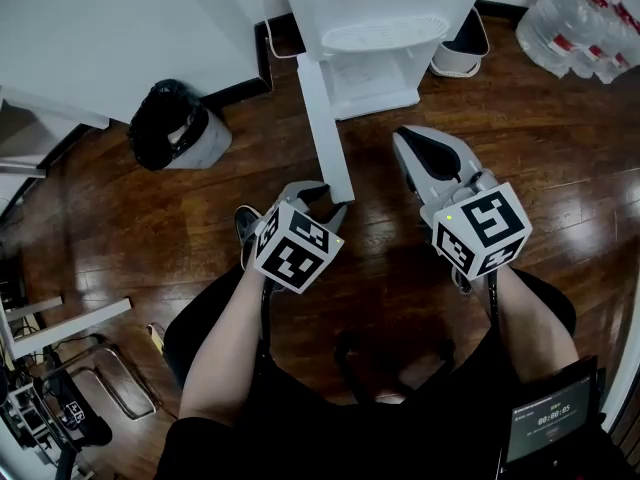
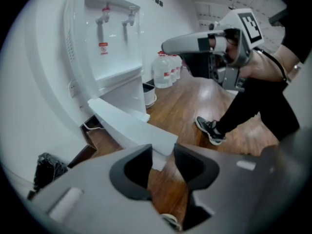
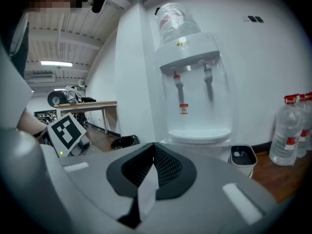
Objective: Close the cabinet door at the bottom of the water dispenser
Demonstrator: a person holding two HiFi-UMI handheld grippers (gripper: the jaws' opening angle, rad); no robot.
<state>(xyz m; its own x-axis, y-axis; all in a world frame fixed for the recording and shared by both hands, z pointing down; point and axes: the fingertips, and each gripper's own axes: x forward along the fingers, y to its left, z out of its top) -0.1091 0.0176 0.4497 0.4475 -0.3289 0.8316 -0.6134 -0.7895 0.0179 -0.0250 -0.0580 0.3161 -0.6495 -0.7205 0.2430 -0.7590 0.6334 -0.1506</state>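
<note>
Evidently the job is not done. In the head view the cabinet door stands swung wide out from the water dispenser at the upper centre and runs edge-on down to mid-frame. The left gripper sits at the door's free end, and the right gripper hangs apart to the right of it. I judge that the whole swing shut is still to do. The frame's top edge cuts off the dispenser's upper part.

Seen from the left gripper view, the jaws stand partly apart with the door's free corner showing in the gap. The pads do not seem to press on it, though whether one touches it is hard to tell. The door itself hides most of the cabinet opening.

Over in the right gripper view, the jaws are together, on nothing I can name. A pale sliver below their meeting line is unclear. The gripper's own body hides the door here.
</note>
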